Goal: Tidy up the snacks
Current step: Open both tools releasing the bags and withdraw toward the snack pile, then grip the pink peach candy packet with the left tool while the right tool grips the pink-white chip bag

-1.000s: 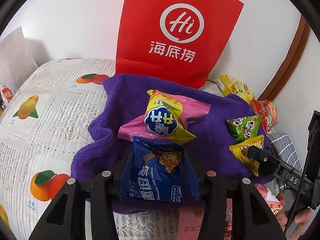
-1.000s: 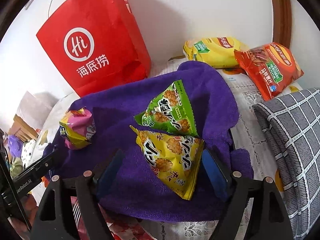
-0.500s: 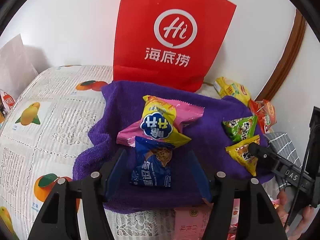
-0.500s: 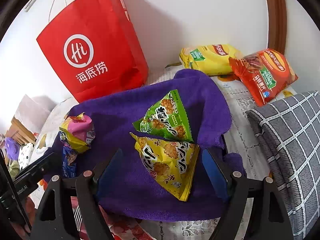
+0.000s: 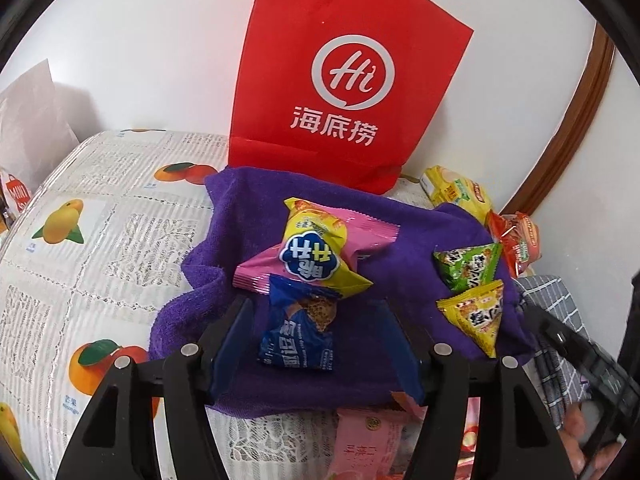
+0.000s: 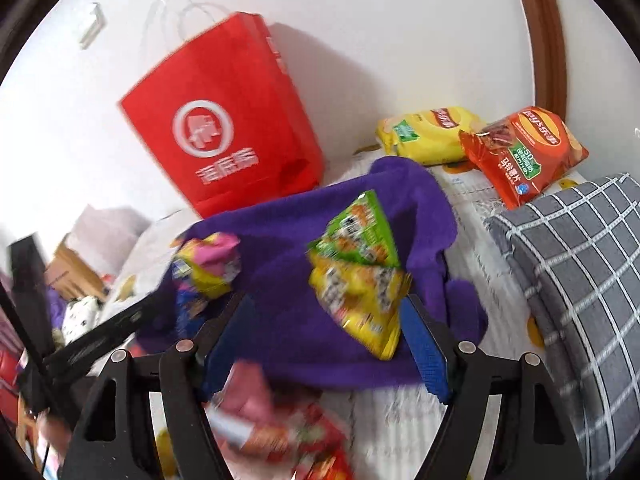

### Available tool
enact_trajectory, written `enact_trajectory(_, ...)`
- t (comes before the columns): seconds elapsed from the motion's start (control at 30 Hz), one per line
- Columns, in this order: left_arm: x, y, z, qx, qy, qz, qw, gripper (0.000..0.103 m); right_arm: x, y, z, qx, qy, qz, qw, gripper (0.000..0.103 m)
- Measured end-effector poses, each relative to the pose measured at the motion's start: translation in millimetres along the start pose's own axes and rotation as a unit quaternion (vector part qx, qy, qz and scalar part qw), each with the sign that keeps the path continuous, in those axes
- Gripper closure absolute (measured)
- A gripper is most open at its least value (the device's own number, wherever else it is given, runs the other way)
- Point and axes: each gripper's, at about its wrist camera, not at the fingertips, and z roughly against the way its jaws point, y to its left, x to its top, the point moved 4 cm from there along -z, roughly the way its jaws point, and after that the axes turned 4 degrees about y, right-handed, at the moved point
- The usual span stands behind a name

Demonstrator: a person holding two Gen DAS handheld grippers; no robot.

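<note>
Low in the left wrist frame, the left gripper (image 5: 316,344) stands released, its pads clear of the blue cookie packet (image 5: 298,330) lying between them on the purple towel (image 5: 400,280). In the blurred right wrist frame, the right gripper (image 6: 320,344) is closing, not gripping; the yellow triangular snack (image 6: 360,304) lies between its jaws at centre.

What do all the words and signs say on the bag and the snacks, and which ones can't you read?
"Hi" in a white ring, over "海底捞": red paper bag.
"脆升升": yellow snack packet.
"50": green label on the orange chip bag; its brand logo is too slanted to read.
"芒果 mango": tablecloth, under a fruit picture.
Blue cookie packet, green and yellow triangle packets, pink box: print too small or turned to read.
</note>
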Motion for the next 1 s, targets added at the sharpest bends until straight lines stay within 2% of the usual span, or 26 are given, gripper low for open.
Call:
enact_trajectory(0.1, 0, -3, 6, 0.005, -0.006, -0.006, 1.0, 0.04, -18, 21, 22, 0.011, -0.011, 0.037, 0.999, 0.025)
enact_trajectory(0.27, 0, -7, 12, 0.007, -0.005, -0.012, 0.9999, 0.04, -41, 51, 32, 0.018, -0.007, 0.092, 0.996, 0.018)
enact_trajectory(0.37, 0, -6, 16, 0.0, -0.003, -0.008, 1.0, 0.035, -52, 62, 23, -0.002, 0.012, 0.122, 0.992, 0.018)
enact_trajectory(0.6, 1, 0, 22, -0.008, -0.001, 0.0, 1.0, 0.033, -55, 62, -12, -0.04, 0.051, 0.14, 0.988, 0.018)
enact_trajectory(0.77, 1, 3, 21, -0.017, 0.01, 0.008, 0.9998, 0.033, -58, 64, -31, -0.048, 0.072, 0.148, 0.985, 0.018)
enact_trajectory(0.93, 0, 3, 19, -0.023, 0.018, 0.012, 0.9995, 0.033, -64, 68, -37, -0.044, 0.075, 0.154, 0.984, 0.04)
enact_trajectory(1.0, -1, 3, 19, -0.022, 0.019, 0.011, 0.9995, 0.033, -65, 72, -33, -0.041, 0.065, 0.162, 0.984, 0.043)
